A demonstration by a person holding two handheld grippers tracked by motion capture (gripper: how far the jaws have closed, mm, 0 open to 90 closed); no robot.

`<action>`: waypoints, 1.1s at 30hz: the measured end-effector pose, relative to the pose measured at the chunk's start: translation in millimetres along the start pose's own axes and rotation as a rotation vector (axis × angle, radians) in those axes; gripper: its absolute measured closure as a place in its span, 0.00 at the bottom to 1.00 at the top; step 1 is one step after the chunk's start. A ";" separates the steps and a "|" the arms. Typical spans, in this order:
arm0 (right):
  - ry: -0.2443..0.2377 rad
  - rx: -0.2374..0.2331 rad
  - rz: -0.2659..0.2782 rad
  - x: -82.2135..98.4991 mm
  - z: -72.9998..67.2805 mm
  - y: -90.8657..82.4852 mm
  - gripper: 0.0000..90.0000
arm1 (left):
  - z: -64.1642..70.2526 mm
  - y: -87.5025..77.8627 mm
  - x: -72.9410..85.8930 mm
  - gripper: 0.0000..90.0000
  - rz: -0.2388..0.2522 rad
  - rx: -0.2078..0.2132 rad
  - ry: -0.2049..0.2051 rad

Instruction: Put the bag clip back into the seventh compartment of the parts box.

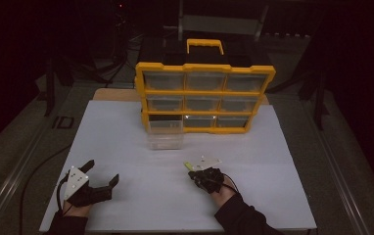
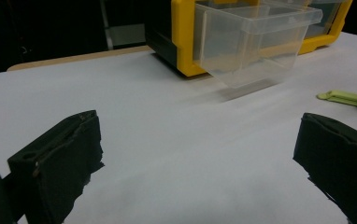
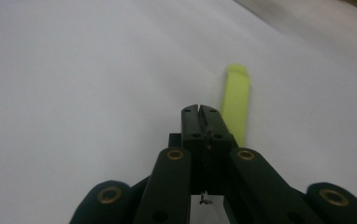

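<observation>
Table (image 1: 126,147) carries your left gripper (image 1: 102,172), jaws spread wide and released. Your right gripper (image 3: 200,111) has jaws clenched together beside a green strip (image 3: 236,100).

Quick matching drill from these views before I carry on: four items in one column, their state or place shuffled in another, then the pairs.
1. left gripper
2. right gripper
3. clear drawer
4. yellow-green strip

A. pulled out of the organizer's bottom row
B. jaws pressed together
C. jaws spread wide over the white sheet
D. lying flat beside closed jaws

Pairs: 1-C, 2-B, 3-A, 4-D
</observation>
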State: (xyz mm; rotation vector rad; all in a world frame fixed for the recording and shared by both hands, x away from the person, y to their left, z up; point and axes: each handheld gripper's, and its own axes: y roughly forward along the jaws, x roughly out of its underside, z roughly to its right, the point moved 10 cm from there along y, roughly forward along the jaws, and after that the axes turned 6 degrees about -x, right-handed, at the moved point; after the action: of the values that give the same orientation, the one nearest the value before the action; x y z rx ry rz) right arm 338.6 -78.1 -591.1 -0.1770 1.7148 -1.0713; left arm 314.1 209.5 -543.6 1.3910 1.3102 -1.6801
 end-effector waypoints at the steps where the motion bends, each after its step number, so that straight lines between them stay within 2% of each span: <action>1: 0.006 0.003 -0.004 1.2 0.9 -0.4 1.00 | 0.0 -0.1 -0.1 0.01 0.001 0.000 0.000; 5: 0.002 0.009 -0.008 3.4 4.2 -2.2 1.00 | 0.6 -0.2 -0.3 0.01 0.002 0.002 0.001; 10: -0.009 0.038 -0.009 5.1 10.5 -3.9 1.00 | 1.7 -0.8 -1.5 0.01 0.011 0.012 -0.002; 13: -0.003 0.032 -0.009 5.6 11.4 -4.1 1.00 | 3.0 -1.7 -3.5 0.01 0.025 0.023 -0.006; 24: -0.007 0.020 -0.017 5.2 10.9 -5.7 1.00 | 5.0 -1.5 -3.0 0.01 0.022 0.031 0.003; 30: -0.006 0.014 0.001 2.4 11.3 -16.9 1.00 | 5.0 -1.5 -3.1 0.01 0.023 0.032 0.002; 33: -0.002 0.013 -0.002 6.2 16.9 -31.2 0.98 | 4.9 -2.1 -4.4 0.01 0.030 0.029 -0.003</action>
State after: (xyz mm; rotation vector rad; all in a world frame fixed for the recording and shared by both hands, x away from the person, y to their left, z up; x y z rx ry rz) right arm 338.5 -109.5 -573.6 -0.1718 1.7060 -1.0828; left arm 311.6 205.0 -538.9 1.4174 1.2620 -1.6870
